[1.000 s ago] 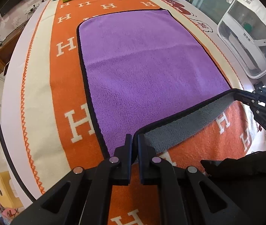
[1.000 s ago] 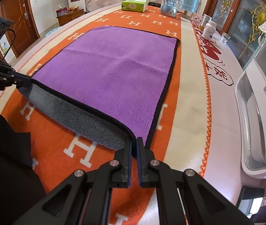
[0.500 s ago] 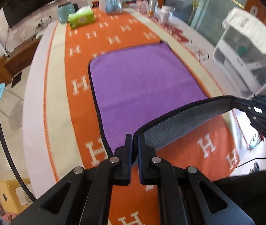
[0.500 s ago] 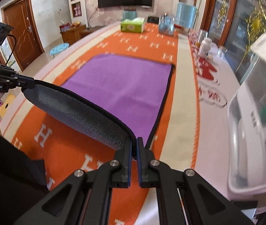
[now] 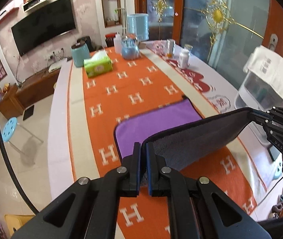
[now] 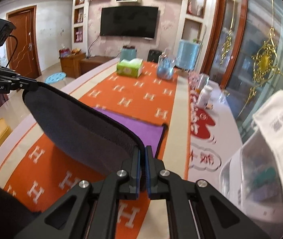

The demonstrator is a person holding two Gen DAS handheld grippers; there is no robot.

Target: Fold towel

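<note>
The towel [image 5: 157,123] is purple on top and grey underneath, with a dark hem. Its far part lies flat on the orange cloth; its near edge is lifted high and stretched between both grippers, grey side [image 5: 197,141] facing me. My left gripper [image 5: 143,149] is shut on the near left corner. My right gripper [image 6: 142,153] is shut on the near right corner, and shows in the left wrist view [image 5: 261,117]. The towel also shows in the right wrist view [image 6: 141,127], with the left gripper [image 6: 28,85] at its other corner.
An orange H-pattern tablecloth [image 5: 133,85] covers the long table. At the far end stand a green tissue box [image 5: 97,65], a teal canister [image 5: 79,53] and a blue glass jar [image 5: 130,48]. A white bottle [image 5: 183,57] and a white appliance [image 5: 265,87] stand along the right side.
Both grippers have risen and carried the near edge up and forward. More grey underside shows and less purple stays visible on the table.
</note>
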